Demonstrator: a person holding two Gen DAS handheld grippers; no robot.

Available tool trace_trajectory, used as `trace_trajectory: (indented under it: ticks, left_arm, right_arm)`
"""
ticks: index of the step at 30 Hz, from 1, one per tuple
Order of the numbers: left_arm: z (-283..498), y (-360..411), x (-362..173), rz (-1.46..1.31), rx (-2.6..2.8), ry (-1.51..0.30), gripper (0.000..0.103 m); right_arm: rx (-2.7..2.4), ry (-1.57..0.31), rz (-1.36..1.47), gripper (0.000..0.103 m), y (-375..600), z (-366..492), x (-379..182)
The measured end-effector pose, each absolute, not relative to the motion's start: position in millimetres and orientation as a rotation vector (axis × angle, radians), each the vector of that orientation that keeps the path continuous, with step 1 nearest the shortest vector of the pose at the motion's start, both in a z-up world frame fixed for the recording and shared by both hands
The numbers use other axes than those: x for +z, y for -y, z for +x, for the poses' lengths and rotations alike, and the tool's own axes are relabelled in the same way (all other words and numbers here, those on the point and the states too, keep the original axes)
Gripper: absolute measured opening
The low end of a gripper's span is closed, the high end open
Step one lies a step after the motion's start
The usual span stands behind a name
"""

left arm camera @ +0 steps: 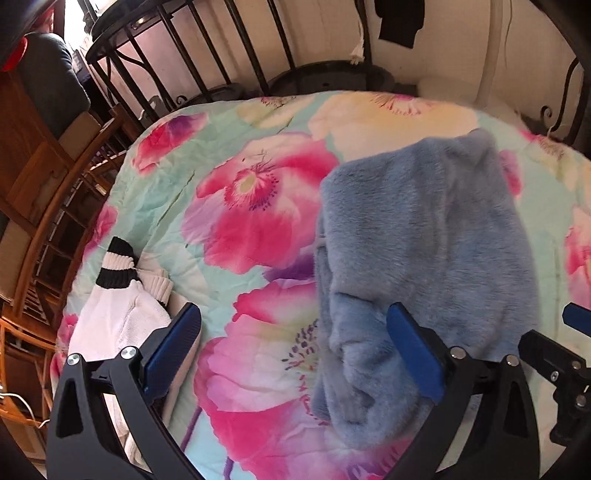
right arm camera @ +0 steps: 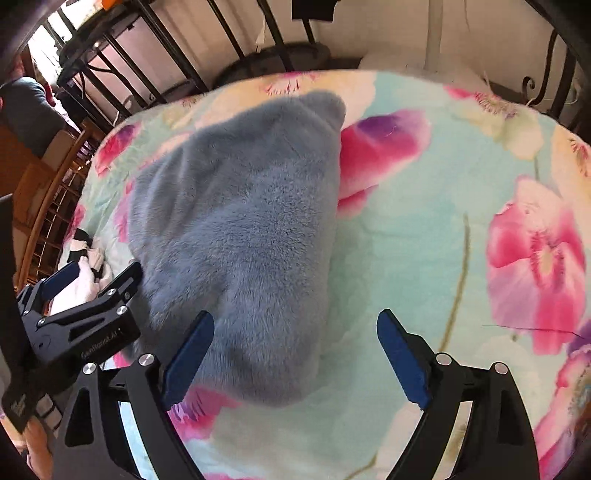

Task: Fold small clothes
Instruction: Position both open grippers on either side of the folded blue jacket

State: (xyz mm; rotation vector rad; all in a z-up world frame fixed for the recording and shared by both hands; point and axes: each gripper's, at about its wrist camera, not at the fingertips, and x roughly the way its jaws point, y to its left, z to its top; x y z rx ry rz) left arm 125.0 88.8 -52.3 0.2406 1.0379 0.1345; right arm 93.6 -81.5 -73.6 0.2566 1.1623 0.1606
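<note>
A fluffy blue garment [left arm camera: 417, 236] lies folded in a bundle on the floral bedspread [left arm camera: 236, 206]. My left gripper [left arm camera: 293, 308] stands open over its left edge: one finger above the fur, the other above a white knit garment with black stripes [left arm camera: 122, 295]. In the right wrist view the blue garment [right arm camera: 240, 221] stretches away from my right gripper [right arm camera: 295, 314], whose jaws stand wide apart over its near end and do not press on it. The left gripper [right arm camera: 103, 267] shows at the garment's left side, with the white garment [right arm camera: 85, 258] behind it.
A black metal bed rail [left arm camera: 207, 55] runs along the far edge of the bed, with a black cloth [left arm camera: 400, 18] hanging above it. Wooden furniture [left arm camera: 40, 166] stands close to the bed's left side. The bedspread [right arm camera: 424, 229] lies bare to the right of the blue garment.
</note>
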Motion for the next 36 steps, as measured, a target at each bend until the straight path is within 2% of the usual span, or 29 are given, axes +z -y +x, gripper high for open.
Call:
trace_trajectory:
  ticks: [12, 36]
  left_arm:
    - [109.7, -58.3, -28.5, 0.253, 0.033, -0.98, 0.098]
    - [126.4, -54.3, -49.6, 0.269, 0.059, -1.03, 0.098]
  right_arm:
    - [0.148, -1.101, 0.385, 0.09, 108.7, 75.3, -45.4]
    - [0.119, -1.109, 0.51, 0.09, 125.2, 107.1, -71.8]
